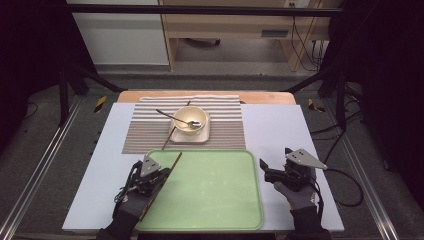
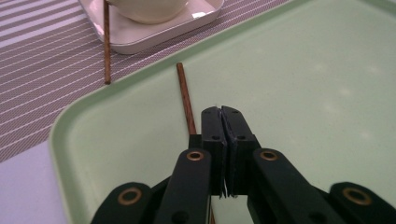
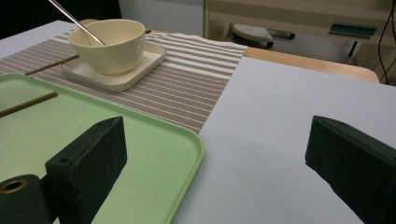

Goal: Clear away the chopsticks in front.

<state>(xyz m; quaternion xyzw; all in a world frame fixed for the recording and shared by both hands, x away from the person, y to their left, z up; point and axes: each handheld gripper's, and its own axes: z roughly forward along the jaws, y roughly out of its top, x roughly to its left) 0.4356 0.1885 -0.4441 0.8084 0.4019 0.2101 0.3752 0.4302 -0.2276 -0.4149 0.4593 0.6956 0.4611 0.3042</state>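
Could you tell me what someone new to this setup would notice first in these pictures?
Probably the large green tray at the near middle of the table, with a brown chopstick slanting over its left edge at the shut left gripper. Behind it, a cream bowl holding a spoon sits on a square plate on a striped placemat.

1. The tray [image 1: 220,200] is showing pale green.
2. The mat [image 1: 150,130] is showing brown and cream stripes.
3. The bowl [image 1: 190,119] is looking cream, sitting on a white plate [image 1: 200,137].
4. The chopstick [image 2: 186,98] is showing dark brown.
5. The spoon [image 1: 180,120] is gleaming silver.
6. The table [image 1: 280,135] is looking pale bluish white.
7. The gloves [image 1: 295,192] are showing grey.
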